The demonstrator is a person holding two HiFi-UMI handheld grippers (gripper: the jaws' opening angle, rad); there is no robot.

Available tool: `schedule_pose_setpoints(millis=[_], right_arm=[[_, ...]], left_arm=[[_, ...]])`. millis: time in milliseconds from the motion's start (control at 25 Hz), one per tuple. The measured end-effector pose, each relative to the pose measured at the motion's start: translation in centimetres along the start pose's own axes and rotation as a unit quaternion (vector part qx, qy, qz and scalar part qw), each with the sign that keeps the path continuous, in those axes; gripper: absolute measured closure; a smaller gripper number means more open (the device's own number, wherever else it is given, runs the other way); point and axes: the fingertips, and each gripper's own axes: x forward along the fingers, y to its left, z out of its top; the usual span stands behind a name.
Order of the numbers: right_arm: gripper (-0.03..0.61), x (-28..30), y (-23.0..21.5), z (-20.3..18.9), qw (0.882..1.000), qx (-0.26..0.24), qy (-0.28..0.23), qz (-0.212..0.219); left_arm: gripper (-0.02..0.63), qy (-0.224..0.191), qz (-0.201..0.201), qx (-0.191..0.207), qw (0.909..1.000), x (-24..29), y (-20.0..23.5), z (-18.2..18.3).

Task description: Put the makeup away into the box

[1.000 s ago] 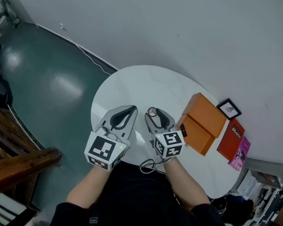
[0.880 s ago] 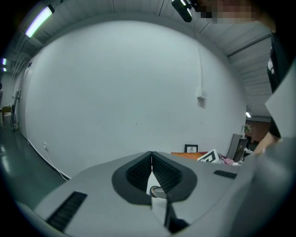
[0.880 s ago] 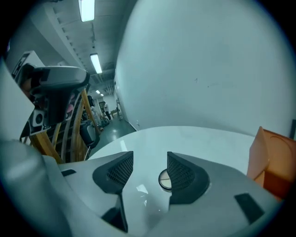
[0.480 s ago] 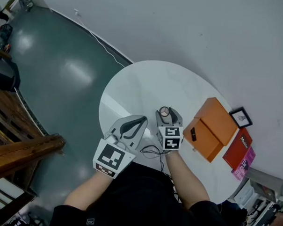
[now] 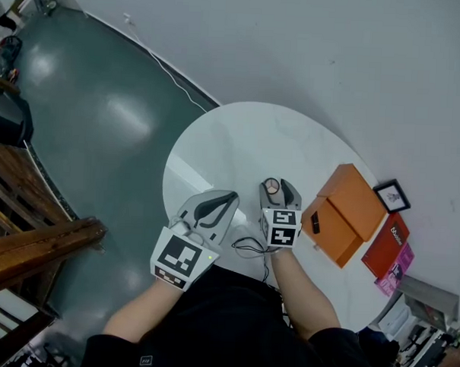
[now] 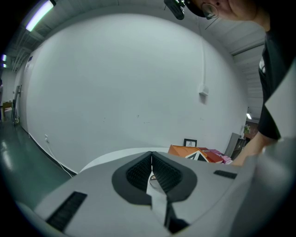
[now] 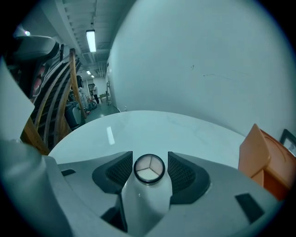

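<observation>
A round compact (image 5: 271, 186) with a black rim and pale three-part filling lies between the jaws of my right gripper (image 5: 278, 187), low over the round white table (image 5: 239, 141). In the right gripper view the compact (image 7: 149, 168) sits between the two dark pads with a thin gap at the sides. These jaws have just been opening and stand open around it. My left gripper (image 5: 228, 195) hovers to its left, shut and empty; its tips (image 6: 151, 153) meet. The orange box (image 5: 343, 210) stands to the right, with a small black item (image 5: 314, 222) against its near side.
Behind the box are a framed picture (image 5: 391, 197), a red book (image 5: 383, 243) and a pink one (image 5: 402, 259). A thin dark cable (image 5: 246, 248) loops at the table's near edge. Wooden furniture (image 5: 37, 246) stands on the floor at the left.
Both hands have come down toward the table, the right one further, taking the compact with it. The right jaws have widened around the compact.
</observation>
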Motion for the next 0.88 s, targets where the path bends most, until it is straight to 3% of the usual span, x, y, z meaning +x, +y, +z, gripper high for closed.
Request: schedule_pose_setpoints(millis=[480,880], right_arm=[[0.357,0.6,0.4,-1.3,0.999,0.027,0.034,0.024],[0.357,-8.5,0.4,6.1,0.997,0.04,-0.055,0.023]], left_arm=[[0.601,-0.005,0.003,-0.005,1.0,-0.3,0.4,0.5],[0.601,-0.042,-0.038,0.021,0.9982,-0.4,-1.4,5.1]])
